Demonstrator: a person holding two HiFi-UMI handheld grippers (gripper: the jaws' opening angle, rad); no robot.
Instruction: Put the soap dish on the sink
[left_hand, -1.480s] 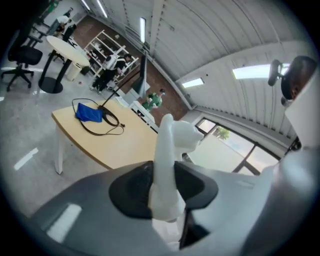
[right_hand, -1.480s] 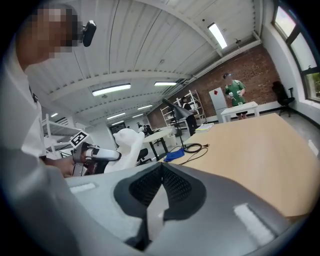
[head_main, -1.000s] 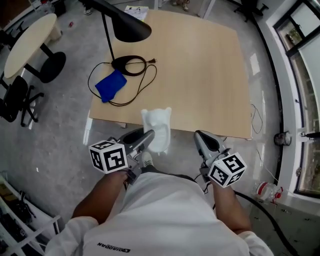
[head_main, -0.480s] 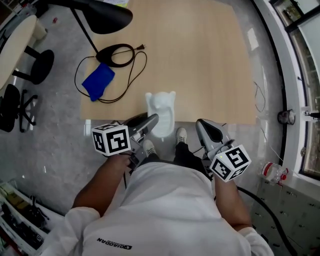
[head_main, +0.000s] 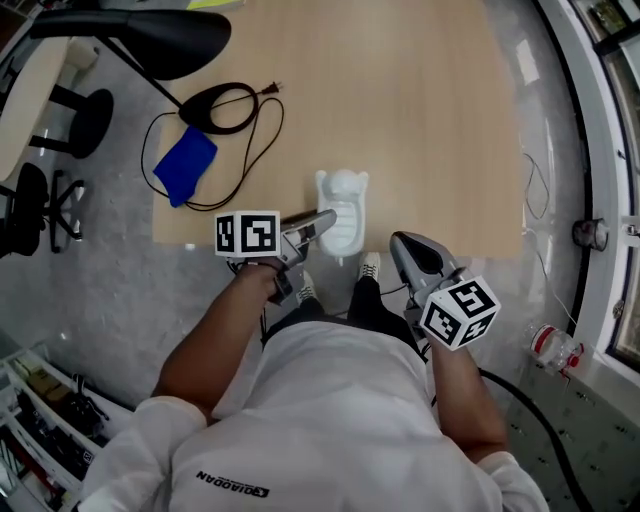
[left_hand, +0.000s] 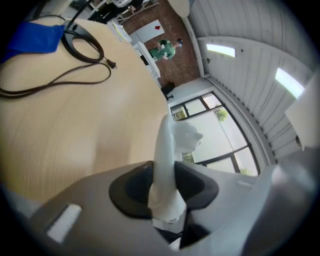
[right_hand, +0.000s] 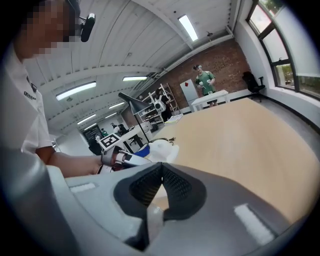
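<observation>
Gripping the soap dish (head_main: 343, 208): the left gripper (head_main: 322, 220) had its jaws clamped on the white dish's near left rim. In the left gripper view the dish (left_hand: 165, 145) stood edge-on between the pads of that gripper (left_hand: 166, 192).
Dish's place: over the near edge of the light wooden table (head_main: 420, 120), about midway along that edge. Whether it touched the wood could not be told.
Right gripper (head_main: 403, 246): its jaws were pressed together with nothing between them, as the right gripper view (right_hand: 160, 170) showed. It hung just beside the dish, to the right, at the same table edge.
Open room: bare wood ran from the dish to the far edge and across to the right edge.
Left side of the table: a blue cloth (head_main: 185, 166) lay near the left edge, and a black cable (head_main: 262, 135) looped past it from the lamp base (head_main: 222, 105). Both were well apart from the dish.
Lamp head (head_main: 150, 40): a black shade hung over the far left corner.
Below the near edge: the person's shoe (head_main: 369, 267) stood on the grey floor (head_main: 90, 260).
</observation>
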